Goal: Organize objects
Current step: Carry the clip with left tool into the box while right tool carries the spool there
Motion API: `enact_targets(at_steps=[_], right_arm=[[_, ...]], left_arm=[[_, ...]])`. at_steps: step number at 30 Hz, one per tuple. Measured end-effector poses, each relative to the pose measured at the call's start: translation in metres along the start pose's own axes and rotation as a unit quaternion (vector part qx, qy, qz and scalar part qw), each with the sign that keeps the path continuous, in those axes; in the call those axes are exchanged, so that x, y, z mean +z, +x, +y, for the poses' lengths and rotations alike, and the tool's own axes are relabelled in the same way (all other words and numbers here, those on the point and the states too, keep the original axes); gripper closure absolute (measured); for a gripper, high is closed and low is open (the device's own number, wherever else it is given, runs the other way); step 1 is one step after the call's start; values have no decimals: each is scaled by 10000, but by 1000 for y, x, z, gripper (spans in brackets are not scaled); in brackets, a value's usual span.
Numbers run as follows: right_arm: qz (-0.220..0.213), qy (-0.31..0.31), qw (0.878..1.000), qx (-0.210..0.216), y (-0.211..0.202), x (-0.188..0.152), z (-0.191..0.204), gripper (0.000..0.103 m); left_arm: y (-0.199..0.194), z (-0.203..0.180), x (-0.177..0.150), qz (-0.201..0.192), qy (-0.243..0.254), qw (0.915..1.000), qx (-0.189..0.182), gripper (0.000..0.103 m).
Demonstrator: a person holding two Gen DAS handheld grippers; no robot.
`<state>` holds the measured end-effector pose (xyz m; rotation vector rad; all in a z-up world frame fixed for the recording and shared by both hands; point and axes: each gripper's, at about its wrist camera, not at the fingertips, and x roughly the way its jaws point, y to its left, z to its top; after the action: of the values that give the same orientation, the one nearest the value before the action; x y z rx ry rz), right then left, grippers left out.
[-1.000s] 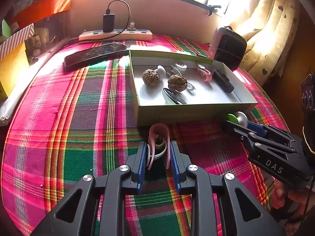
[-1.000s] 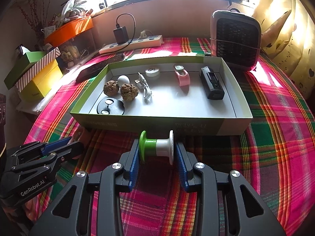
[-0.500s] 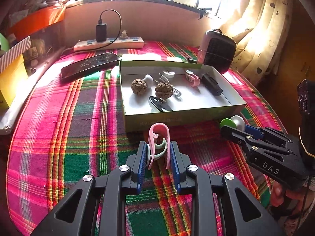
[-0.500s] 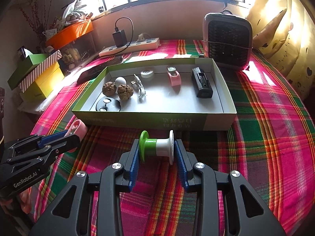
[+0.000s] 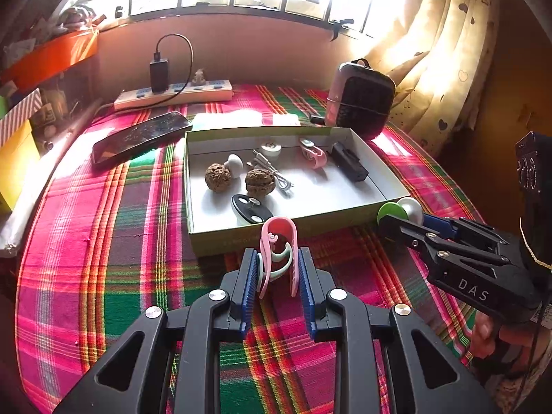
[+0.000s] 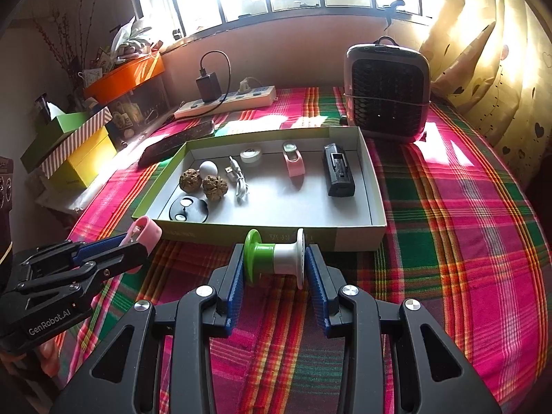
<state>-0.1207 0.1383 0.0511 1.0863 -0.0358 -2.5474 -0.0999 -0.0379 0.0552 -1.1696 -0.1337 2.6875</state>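
My left gripper [image 5: 277,262] is shut on a pink clip [image 5: 278,241] with a pale green inner hook, held above the plaid cloth just short of the open box's near wall [image 5: 296,229]. It also shows in the right wrist view [image 6: 138,238]. My right gripper [image 6: 274,258] is shut on a green-and-white spool [image 6: 276,253], held in front of the box's near wall [image 6: 269,234]. The spool also shows in the left wrist view [image 5: 400,212]. The box holds two walnuts [image 6: 203,183], a white egg shape, a cable, a pink clip [image 6: 293,162] and a black block [image 6: 338,172].
A small heater [image 6: 386,93] stands behind the box at right. A power strip [image 6: 227,101] with a charger lies at the back. A black phone [image 5: 138,136] lies left of the box. Coloured boxes [image 6: 72,148] stack at far left. Curtains hang at right.
Both grippers have pulled back and risen from the box, so it looks smaller and farther. Each keeps hold of its object.
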Motion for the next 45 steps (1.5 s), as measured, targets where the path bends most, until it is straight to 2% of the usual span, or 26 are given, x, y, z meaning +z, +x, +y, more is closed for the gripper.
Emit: enact_targets(at_steps=[21, 37, 45], right_arm=[[49, -65, 10000, 9, 24, 34, -20, 68], [292, -234, 9990, 260, 60, 60, -28, 68], [443, -279, 9981, 331, 74, 62, -28, 68]], left_arm=[[28, -15, 36, 64, 90, 9999, -128, 81], [60, -11, 46, 259, 65, 9996, -112, 82], [73, -9, 46, 392, 89, 9992, -82, 82]])
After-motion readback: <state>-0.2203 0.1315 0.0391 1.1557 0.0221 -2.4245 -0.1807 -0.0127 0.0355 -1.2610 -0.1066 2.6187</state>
